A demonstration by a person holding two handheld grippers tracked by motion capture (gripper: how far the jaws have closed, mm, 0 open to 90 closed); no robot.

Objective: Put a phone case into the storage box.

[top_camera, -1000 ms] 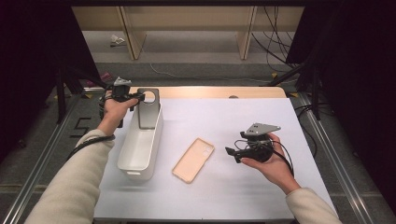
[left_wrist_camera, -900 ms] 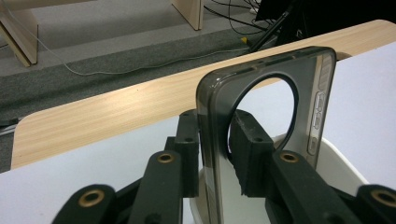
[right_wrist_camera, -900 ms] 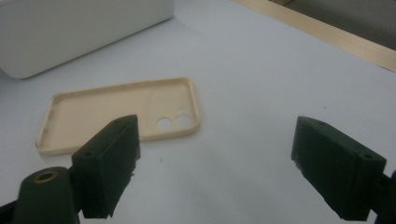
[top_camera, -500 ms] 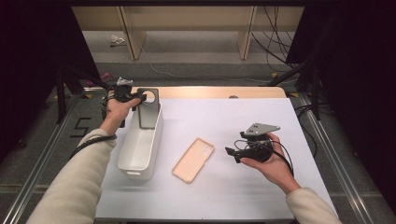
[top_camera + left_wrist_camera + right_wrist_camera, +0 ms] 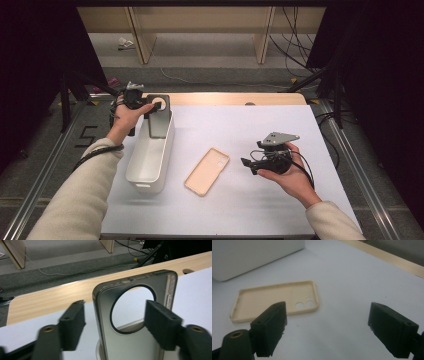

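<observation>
A grey phone case (image 5: 159, 120) with a large round hole stands upright at the far end of a white bin (image 5: 150, 165). My left gripper (image 5: 150, 108) is at its top. In the left gripper view the grey phone case (image 5: 105, 305) is between the jaws of the left gripper (image 5: 116, 315), which have just been opening, and the left pad stands clear of it. A beige phone case (image 5: 207, 171) lies hollow side up on the white mat. To its right, my right gripper (image 5: 248, 165) is open and empty, and its own view shows the beige case (image 5: 269, 300) just beyond the right gripper (image 5: 327, 322).
The white mat (image 5: 240, 125) covers a wooden table whose far edge (image 5: 235, 98) shows bare wood. Beyond it are the floor, cables and wooden table legs. Metal rails run along both sides of the table. A corner of the bin (image 5: 249, 255) is in the right gripper view.
The left gripper's jaws have spread apart around the grey case, which stays standing in the bin. Neither hand has shifted.
</observation>
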